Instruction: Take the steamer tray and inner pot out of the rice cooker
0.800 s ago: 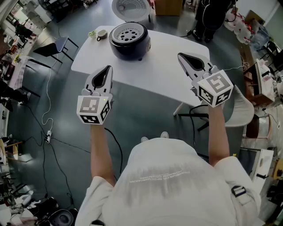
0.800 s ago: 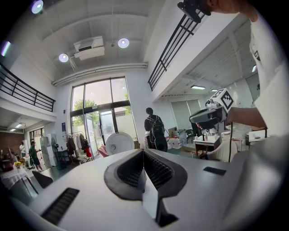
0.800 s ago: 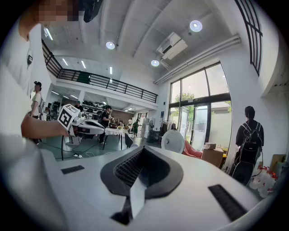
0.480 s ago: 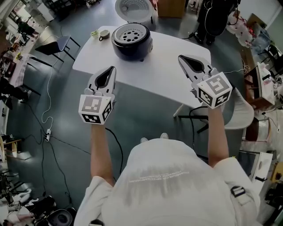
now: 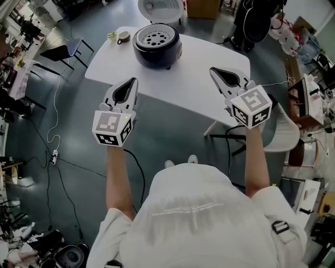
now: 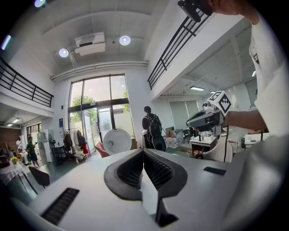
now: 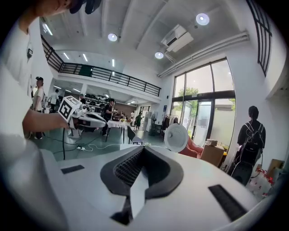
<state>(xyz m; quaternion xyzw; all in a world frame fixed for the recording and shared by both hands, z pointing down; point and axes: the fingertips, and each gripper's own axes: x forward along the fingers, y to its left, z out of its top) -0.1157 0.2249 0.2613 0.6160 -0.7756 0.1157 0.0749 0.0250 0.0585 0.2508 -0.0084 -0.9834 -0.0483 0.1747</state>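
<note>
Well beyond the closed left tool [image 5: 132,81] and closed right tool [image 5: 213,70] stands the rice cooker [image 5: 157,54]

the white table [image 5: 204,84] lies bare between the left gripper [image 5: 131,81], the right gripper [image 5: 214,70] and the rice cooker [image 5: 157,49] at its far side, so the way in from the near edge is open. the cooker's lid [image 5: 161,8] stands up behind it and closes off the back. its top, with the holed tray [image 5: 155,35], is uncovered. a small cup [image 5: 123,36] sits near the cooker's left side. a grey chair [image 5: 285,131] crowds the table's right corner, and a black chair [image 5: 60,52] stands well apart on the left.
</note>
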